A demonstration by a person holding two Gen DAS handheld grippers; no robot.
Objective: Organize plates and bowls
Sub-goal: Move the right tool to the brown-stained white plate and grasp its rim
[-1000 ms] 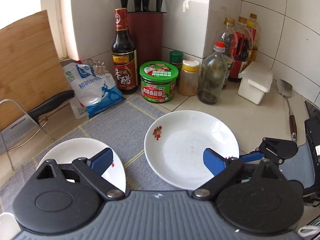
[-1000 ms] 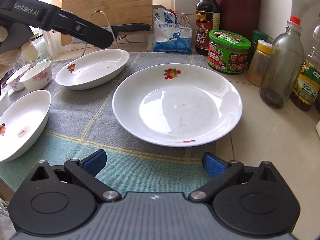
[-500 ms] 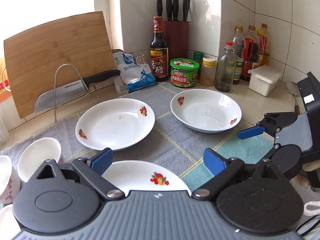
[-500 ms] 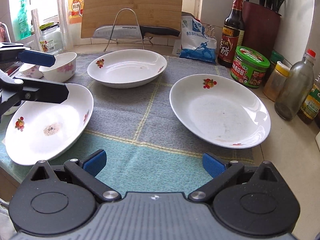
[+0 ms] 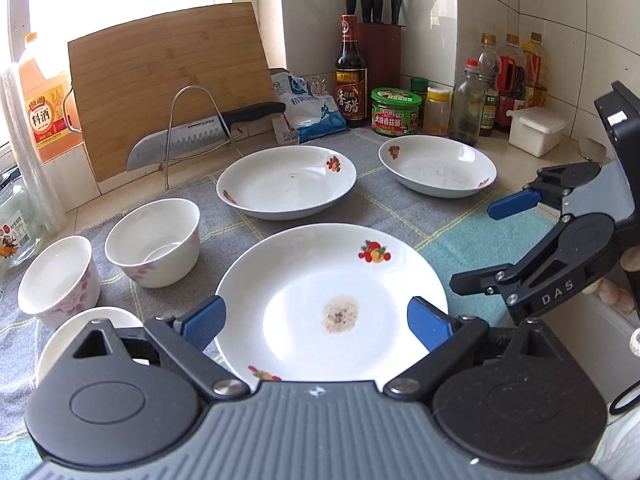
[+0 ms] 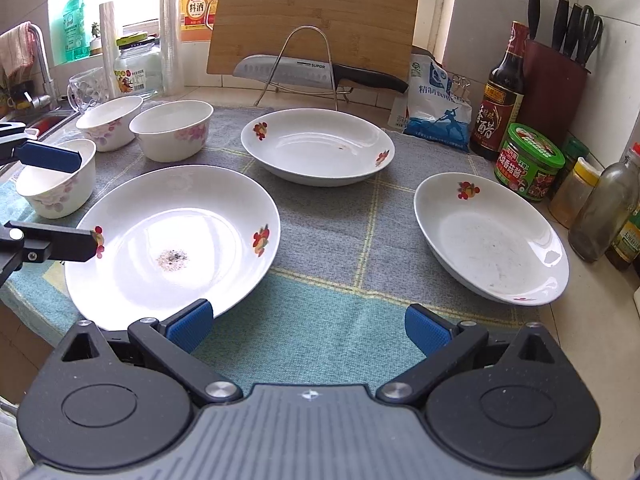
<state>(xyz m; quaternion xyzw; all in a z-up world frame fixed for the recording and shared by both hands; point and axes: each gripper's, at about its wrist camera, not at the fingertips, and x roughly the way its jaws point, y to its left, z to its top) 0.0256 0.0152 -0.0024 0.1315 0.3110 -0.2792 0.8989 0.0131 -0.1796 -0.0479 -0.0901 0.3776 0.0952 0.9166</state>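
Three white fruit-print plates lie on the mat: a near plate (image 5: 328,300) (image 6: 172,240) with a brown stain, a middle plate (image 5: 286,186) (image 6: 316,146) and a right plate (image 5: 438,166) (image 6: 490,238). Three white floral bowls (image 5: 154,242) (image 5: 56,276) (image 5: 86,330) stand at the left; they also show in the right wrist view (image 6: 172,130) (image 6: 110,122) (image 6: 56,182). My left gripper (image 5: 316,322) is open and empty above the near plate's front edge. My right gripper (image 6: 306,328) is open and empty over the mat, between the near and right plates.
A cutting board (image 5: 168,84) and a knife (image 5: 200,132) on a wire rack stand at the back. A salt bag (image 5: 308,108), vinegar bottle (image 5: 351,76), green jar (image 5: 396,112), oil bottles (image 5: 508,80) and knife block (image 5: 378,60) line the back right. A sink (image 6: 44,116) lies at the left.
Both grippers have drawn back and turned left. The left view went from the right plate to all three plates and the bowls. Both stayed open.
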